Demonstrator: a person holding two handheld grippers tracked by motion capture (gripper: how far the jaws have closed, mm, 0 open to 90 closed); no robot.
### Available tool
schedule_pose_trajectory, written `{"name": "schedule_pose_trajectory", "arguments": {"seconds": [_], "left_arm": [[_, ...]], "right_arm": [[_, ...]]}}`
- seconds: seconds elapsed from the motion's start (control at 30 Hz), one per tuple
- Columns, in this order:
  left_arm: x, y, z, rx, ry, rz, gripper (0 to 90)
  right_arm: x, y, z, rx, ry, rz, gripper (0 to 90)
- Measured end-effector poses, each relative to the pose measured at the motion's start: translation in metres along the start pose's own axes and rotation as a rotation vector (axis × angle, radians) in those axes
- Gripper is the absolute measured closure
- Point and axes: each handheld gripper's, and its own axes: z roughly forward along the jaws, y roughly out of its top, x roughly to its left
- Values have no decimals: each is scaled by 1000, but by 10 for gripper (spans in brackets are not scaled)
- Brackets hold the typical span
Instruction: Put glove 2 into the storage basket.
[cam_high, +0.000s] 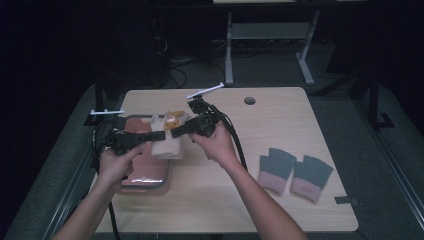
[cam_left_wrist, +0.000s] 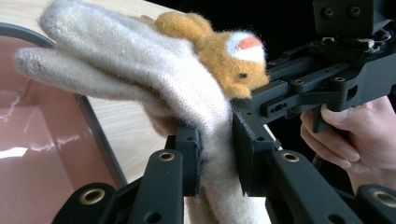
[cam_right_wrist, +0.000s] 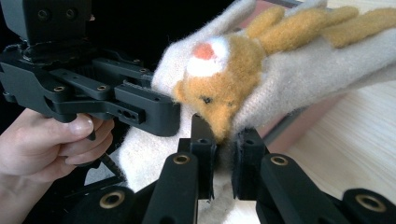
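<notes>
Tabletop (cam_high: 215, 200) was dim; my left tongs (cam_left_wrist: 215, 154) and right tongs (cam_right_wrist: 224, 163) each pinched the mitten (cam_high: 167, 142) above the tray (cam_high: 150, 175). Thin bites on fuzzy knit might slip, dropping it off-tray.

The broad middle and far right of the light wooden table (cam_high: 280, 120) lie bare, giving open passage. A pair of grey knitted fingerless gloves with pink cuffs (cam_high: 295, 173) blocks the near right. The pink metal-rimmed tray (cam_high: 150, 172) takes the left edge.
</notes>
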Motion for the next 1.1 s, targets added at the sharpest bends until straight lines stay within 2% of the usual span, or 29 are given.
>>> {"name": "schedule_pose_trajectory", "arguments": {"seconds": [0.17, 0.37, 0.43, 0.7, 1.1], "left_arm": [[8, 0, -14, -13, 7, 5, 741], [17, -1, -23, -22, 13, 2, 752], [19, -1, -25, -26, 17, 0, 753], [27, -5, -33, -20, 44, -9, 753], [44, -9, -44, -18, 70, -39, 753]], "right_arm": [[7, 6, 11, -5, 23, -5, 814], [9, 11, 22, -2, 53, -4, 814], [10, 12, 25, 1, 47, -15, 814], [13, 14, 40, 18, 46, -9, 814], [11, 14, 63, 25, 76, 4, 814]]}}
